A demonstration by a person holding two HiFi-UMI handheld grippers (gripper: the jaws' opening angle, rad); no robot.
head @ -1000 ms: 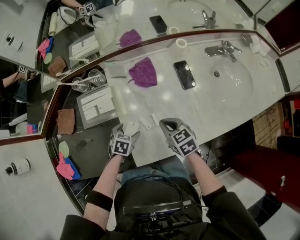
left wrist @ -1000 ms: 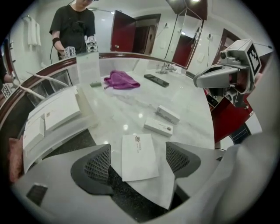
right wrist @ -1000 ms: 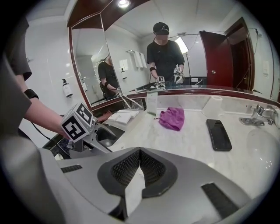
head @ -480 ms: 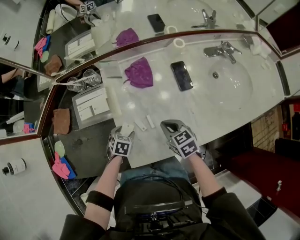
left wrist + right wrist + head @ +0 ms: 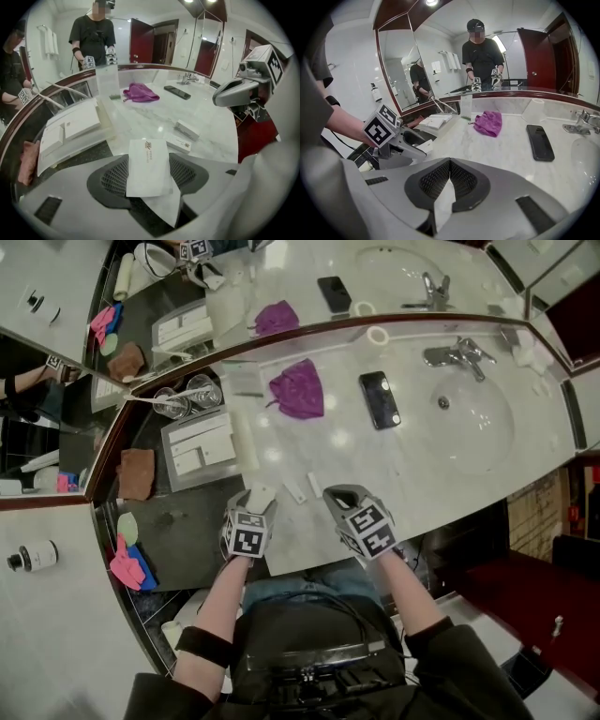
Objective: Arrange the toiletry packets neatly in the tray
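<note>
Left tool (image 5: 253,507): jaws have just been closing and are now clamped on a flat white paper packet (image 5: 147,164). It is held over the white marble tabletop (image 5: 412,465), just right of the clear rectangular plastic tray (image 5: 202,476).

Right tool (image 5: 450,169): clenched with nothing between the jaws, farther right of the tray.

Tray contents: flat white packets (image 5: 202,444) lying side by side.

Two small white boxes (image 5: 294,488) lie on the tabletop right of the tray. Two clear glasses (image 5: 186,395) stand just beyond the tray.
</note>
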